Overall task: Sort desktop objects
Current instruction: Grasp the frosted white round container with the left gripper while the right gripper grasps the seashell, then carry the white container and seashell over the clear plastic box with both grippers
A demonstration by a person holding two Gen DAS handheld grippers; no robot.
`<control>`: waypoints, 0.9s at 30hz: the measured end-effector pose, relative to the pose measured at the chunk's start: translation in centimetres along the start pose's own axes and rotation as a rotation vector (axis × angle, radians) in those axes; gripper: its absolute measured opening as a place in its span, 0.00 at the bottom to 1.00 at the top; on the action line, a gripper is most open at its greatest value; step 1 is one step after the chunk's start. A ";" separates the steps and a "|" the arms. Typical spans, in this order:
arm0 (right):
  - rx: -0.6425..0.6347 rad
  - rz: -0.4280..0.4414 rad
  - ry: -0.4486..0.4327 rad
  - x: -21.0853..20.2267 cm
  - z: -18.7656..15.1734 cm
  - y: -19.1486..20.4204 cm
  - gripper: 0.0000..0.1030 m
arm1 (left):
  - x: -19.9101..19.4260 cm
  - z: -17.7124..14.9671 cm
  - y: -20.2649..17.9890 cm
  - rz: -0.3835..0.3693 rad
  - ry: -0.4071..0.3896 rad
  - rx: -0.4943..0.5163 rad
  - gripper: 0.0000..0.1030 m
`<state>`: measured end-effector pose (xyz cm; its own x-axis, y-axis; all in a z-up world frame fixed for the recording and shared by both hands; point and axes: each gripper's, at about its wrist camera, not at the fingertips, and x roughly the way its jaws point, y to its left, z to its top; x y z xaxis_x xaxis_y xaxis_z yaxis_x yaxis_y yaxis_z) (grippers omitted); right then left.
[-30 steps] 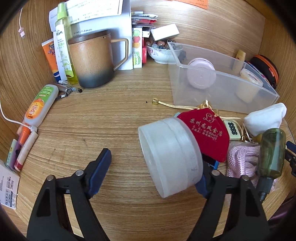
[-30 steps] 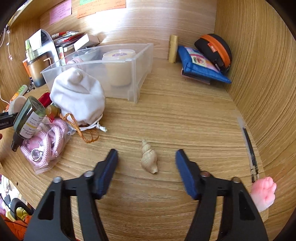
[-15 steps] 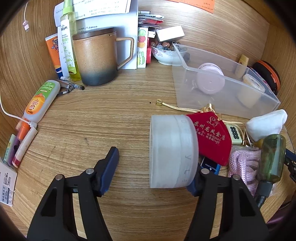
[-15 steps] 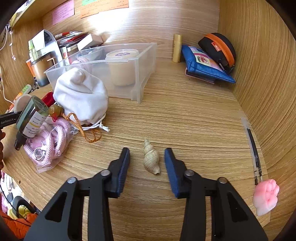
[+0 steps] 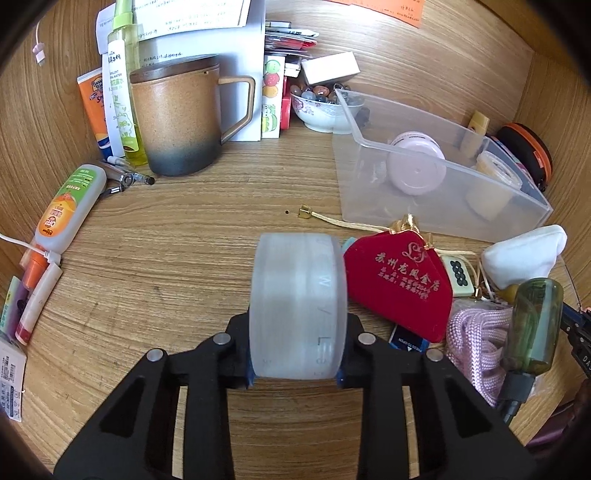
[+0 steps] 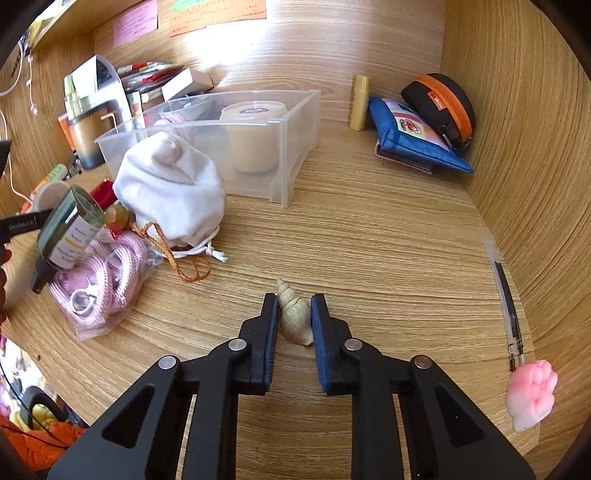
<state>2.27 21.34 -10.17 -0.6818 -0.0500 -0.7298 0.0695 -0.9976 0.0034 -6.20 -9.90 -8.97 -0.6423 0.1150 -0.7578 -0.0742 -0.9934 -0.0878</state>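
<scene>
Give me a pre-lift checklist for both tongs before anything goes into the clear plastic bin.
1. Left tongs closing on frosted white round jar, jar between the pads: ok.
2. Right tongs shut on beige spiral seashell: ok.
3. Shell grip firm enough for a lift: cannot tell.
4. Free floor space in clear plastic bin: ok.
5. Red velvet pouch clear of the jar: cannot tell.

Wood-grain desk surface underneath it all, wooden back wall catching the light, orange paper note and pink sticky note stuck up high
</scene>
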 end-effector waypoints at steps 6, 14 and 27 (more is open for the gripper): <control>0.003 0.016 -0.020 -0.5 0.7 0.2 0.16 | -0.2 -0.2 0.0 0.009 -0.017 0.009 0.28; -0.006 0.050 -0.055 -1.4 2.0 1.1 0.16 | -1.0 -0.3 0.4 -0.003 -0.046 -0.003 0.28; -0.062 0.086 -0.116 -2.7 5.1 2.9 0.16 | -2.2 0.4 -0.4 -0.027 -0.085 0.024 0.28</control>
<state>0.64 18.35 -4.71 -0.7505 -0.1437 -0.6451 0.1734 -0.9847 0.0177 -5.11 -9.73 -7.02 -0.7022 0.1425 -0.6975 -0.1101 -0.9897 -0.0914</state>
